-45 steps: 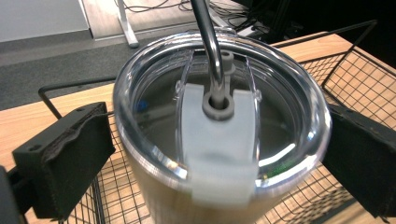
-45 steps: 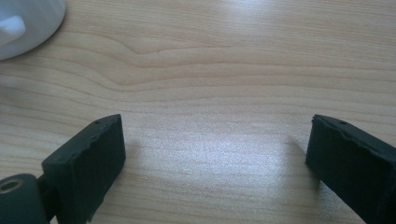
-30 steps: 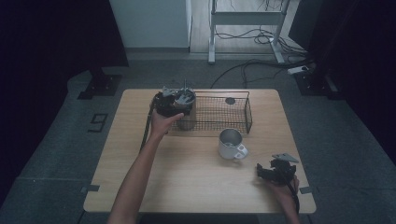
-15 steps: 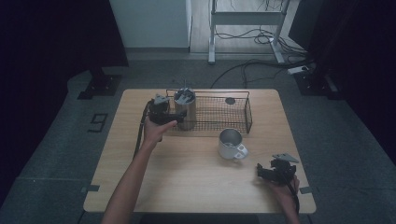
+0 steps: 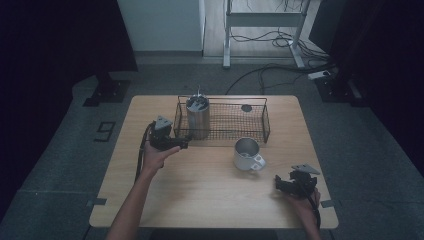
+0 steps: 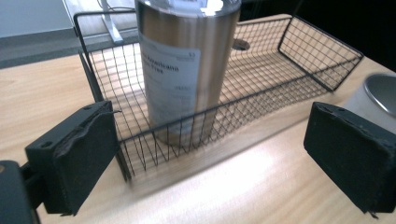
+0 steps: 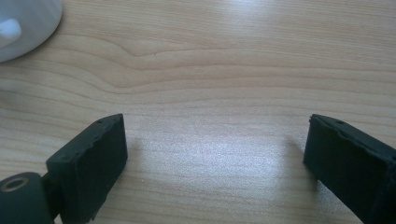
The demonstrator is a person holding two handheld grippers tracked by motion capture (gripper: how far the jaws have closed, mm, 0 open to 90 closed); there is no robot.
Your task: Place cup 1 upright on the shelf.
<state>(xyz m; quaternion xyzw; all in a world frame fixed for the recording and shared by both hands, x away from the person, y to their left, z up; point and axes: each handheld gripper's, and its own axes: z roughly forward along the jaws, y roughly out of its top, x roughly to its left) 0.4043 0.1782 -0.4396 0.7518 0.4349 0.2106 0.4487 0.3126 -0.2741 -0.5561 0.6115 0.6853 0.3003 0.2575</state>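
Tumbler [image 5: 198, 116] set upright in basket [image 5: 260, 131]; left hand-held gripper [image 5: 181, 145] empty, clear of it, jaws just closing partway; right hand-held gripper [image 5: 278, 184] open, empty on table [image 5: 200, 190]; mug [image 5: 247, 154] judged next for grasping.

brushed metal tumbler [image 6: 187, 70], black wire basket [image 6: 299, 60], wood table [image 7: 233, 56].

The wire basket [image 6: 224, 112] wall bars my way to the steel tumbler [image 6: 187, 70]; lower frame is bare table [image 6: 243, 186].
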